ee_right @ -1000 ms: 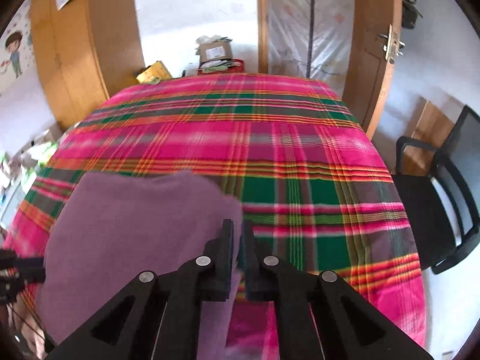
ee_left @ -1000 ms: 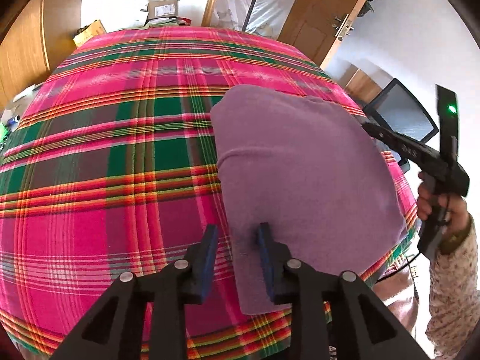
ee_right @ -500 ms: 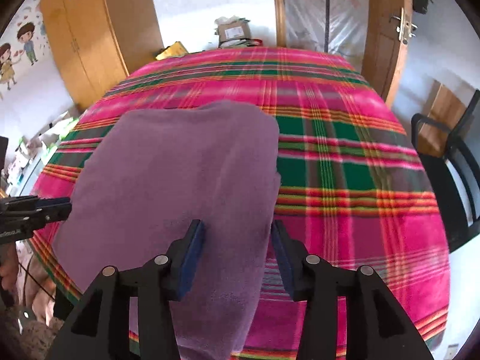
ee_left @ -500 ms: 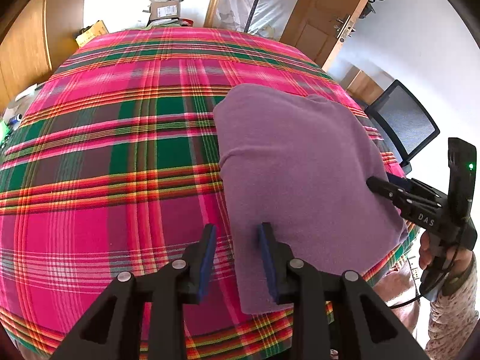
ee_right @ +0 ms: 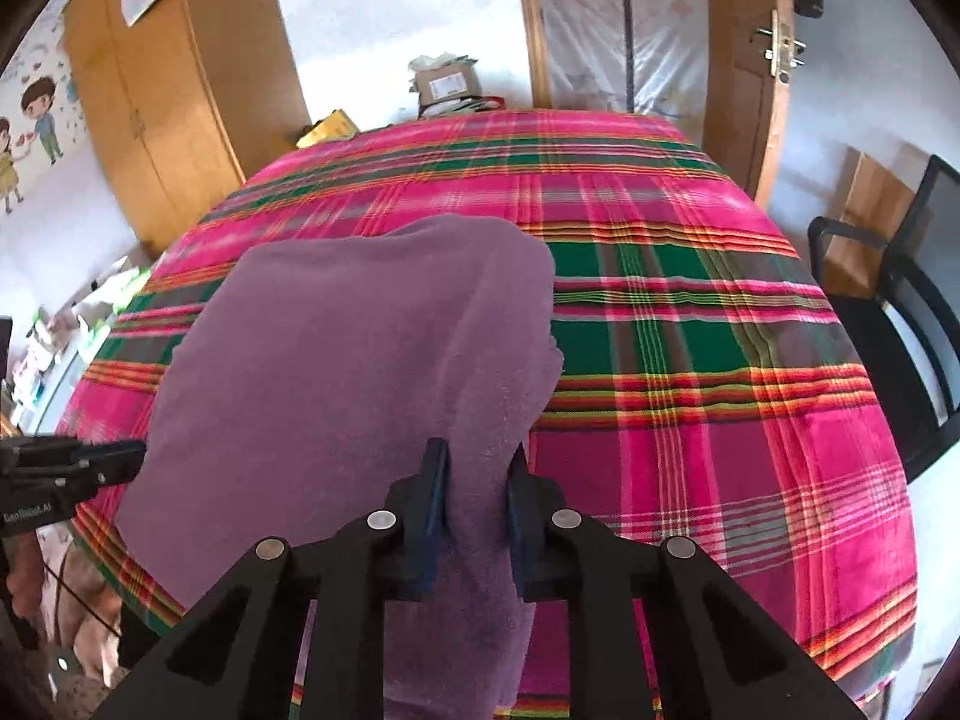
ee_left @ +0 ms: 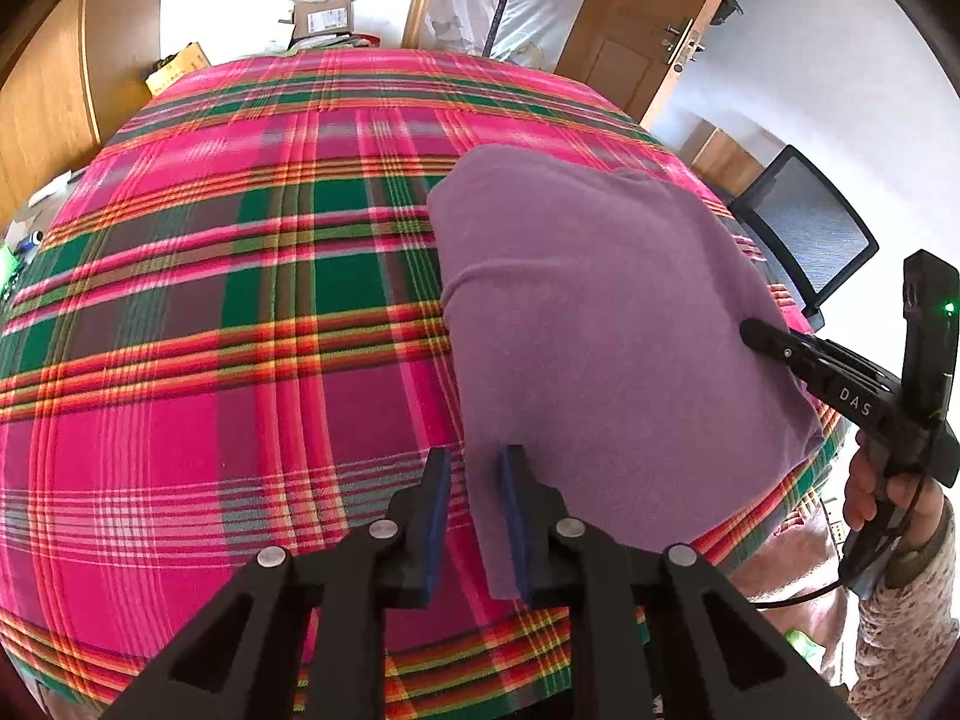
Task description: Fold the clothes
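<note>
A purple fleece cloth lies folded on the near right part of a pink and green plaid cover, and its front end hangs over the near edge. My left gripper is open with a narrow gap. It straddles the cloth's left edge near the front corner, one finger over the plaid and one on the cloth. My right gripper is shut on a ridge of cloth at the right edge, which fills the gap between its fingers. It reaches over that edge in the left wrist view.
A black mesh office chair stands off the right side. A wooden door and cardboard boxes are beyond the far edge, and a wardrobe is at the far left. A person's hand holds the right gripper.
The right gripper opened, swung over the cloth's right edge and has closed in on a fold of it. The left gripper's gap has narrowed around the left edge.
</note>
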